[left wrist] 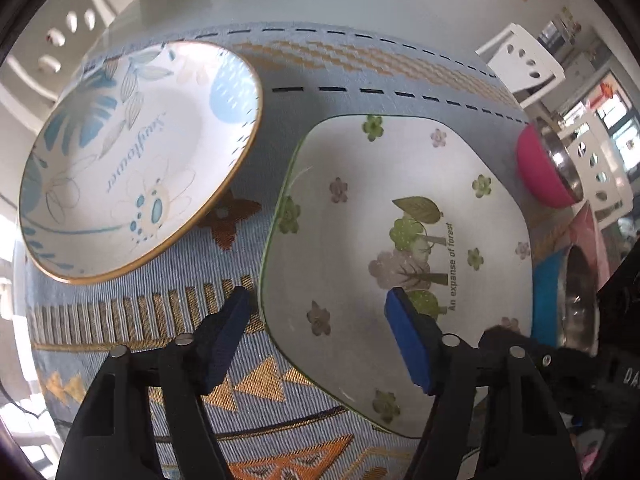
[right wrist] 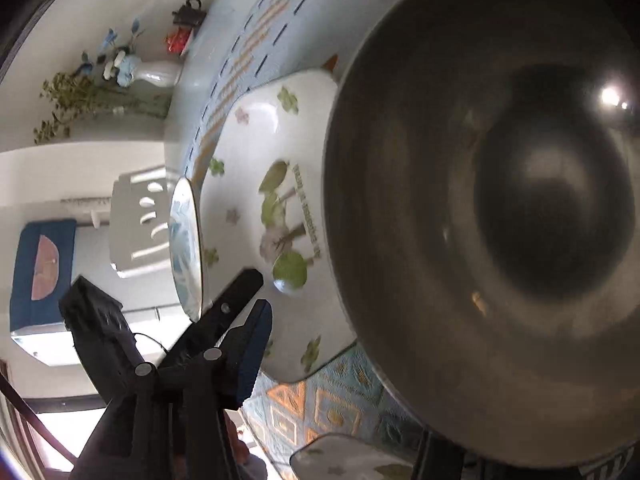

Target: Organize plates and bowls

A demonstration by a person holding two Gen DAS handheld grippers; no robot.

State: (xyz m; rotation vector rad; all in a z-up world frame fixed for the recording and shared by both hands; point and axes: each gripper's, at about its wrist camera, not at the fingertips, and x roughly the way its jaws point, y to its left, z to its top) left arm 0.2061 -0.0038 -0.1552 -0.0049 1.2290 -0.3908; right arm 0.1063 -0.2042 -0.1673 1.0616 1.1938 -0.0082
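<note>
Plates and bowls lie on a woven blue-and-orange patterned cloth [left wrist: 248, 360] over the worktop. Landmark: the squarish white ceramic plate with a green rim and printed trees [left wrist: 400, 240]. Beside it, well apart, a round white plate with blue flowers and a gold rim [left wrist: 136, 160] sits tilted, its far edge raised. On the opposite side of the square plate stand a pink-sided steel bowl [left wrist: 540, 168] and a blue-sided steel bowl [left wrist: 560, 300]; the blue one overlaps the plate's edge in the right wrist view, where its dull metal interior [right wrist: 500, 220] fills the frame.

Left claw [left wrist: 320, 312]: jaws apart, straddling the near rim of the square plate, one blue pad over the cloth, the other above the plate's face; no contact is evident. Right claw: only one finger [right wrist: 252, 344] is visible, so whether it grips the steel bowl cannot be told.

Handling (a judgement): the glazed ceramic is stiff, fairly heavy, slippery and breakable, best pinched across the rim, where the raised lip gives purchase. The steel bowls are probably lighter and tough, though smooth; their thin rims suit a pinch.
</note>
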